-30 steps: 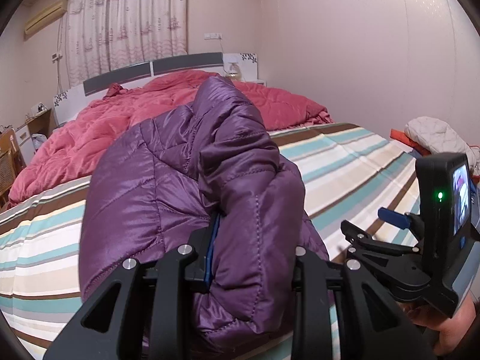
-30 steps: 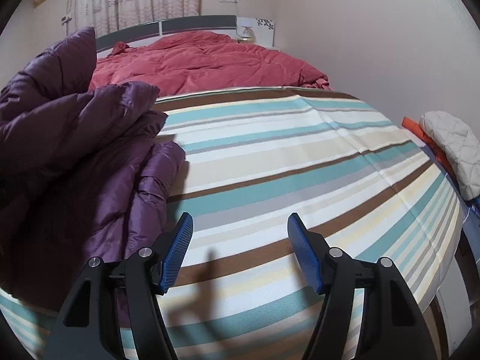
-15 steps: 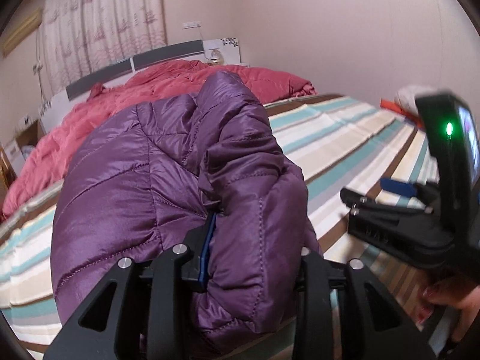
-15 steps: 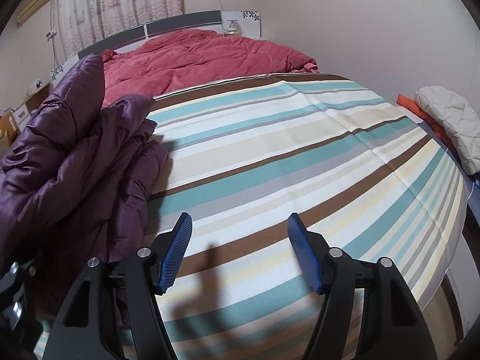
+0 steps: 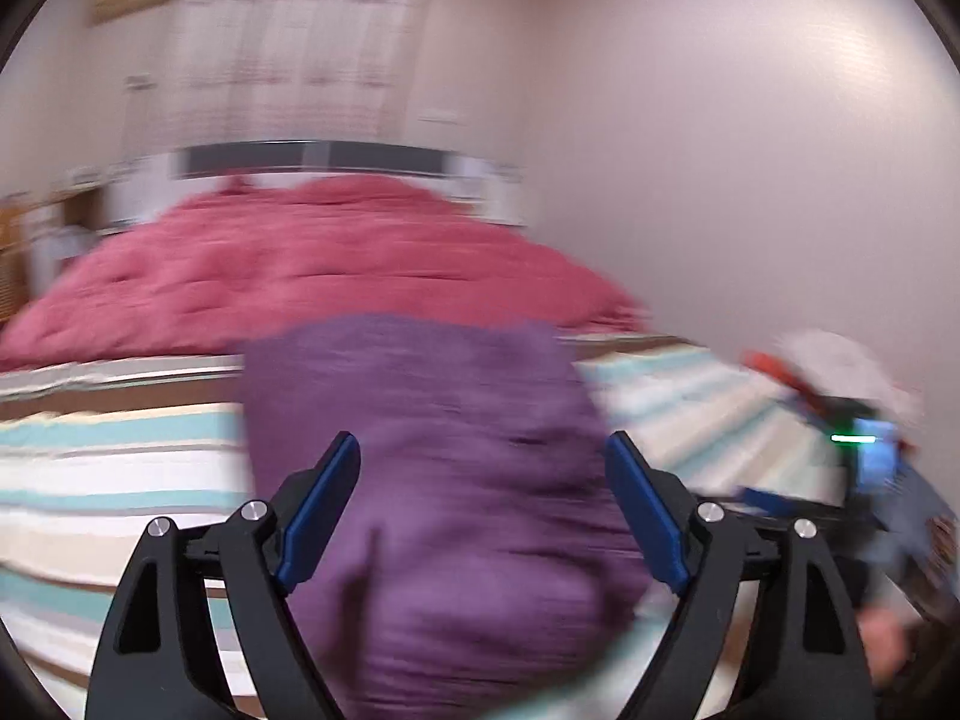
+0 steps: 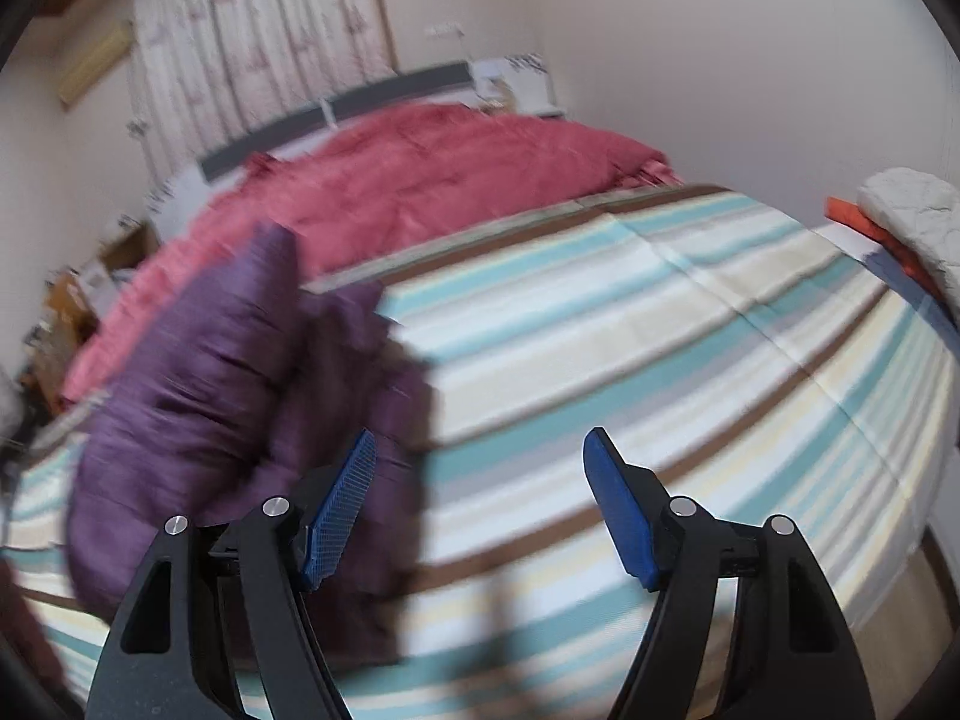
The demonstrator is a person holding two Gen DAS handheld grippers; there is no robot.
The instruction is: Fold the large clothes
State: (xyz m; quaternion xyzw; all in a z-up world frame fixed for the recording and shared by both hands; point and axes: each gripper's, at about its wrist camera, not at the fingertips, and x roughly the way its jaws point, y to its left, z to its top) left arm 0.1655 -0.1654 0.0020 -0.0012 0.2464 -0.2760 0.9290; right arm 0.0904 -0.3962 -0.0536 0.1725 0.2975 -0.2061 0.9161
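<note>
A purple quilted jacket (image 5: pixel 432 372) lies bunched on the striped bed sheet (image 6: pixel 660 330). The left wrist view is blurred by motion. My left gripper (image 5: pixel 480 441) hovers over the near end of the jacket. Its jaws are opening and stand wide; the blue pads touch no fabric. In the right wrist view the jacket (image 6: pixel 228 372) sits to the left. My right gripper (image 6: pixel 480 435) hangs above the bare sheet just right of it. Its jaws are opening too, with nothing between them.
A red quilt (image 5: pixel 312 264) covers the far half of the bed up to the grey headboard (image 6: pixel 360 102). A white padded item on an orange one (image 6: pixel 918 222) lies off the bed's right side. A hand (image 5: pixel 888 642) shows at lower right.
My left gripper has let go of the jacket fold, spread wide and drawn back upward; the jacket has dropped onto the sheet. My right gripper has risen and opened slightly.
</note>
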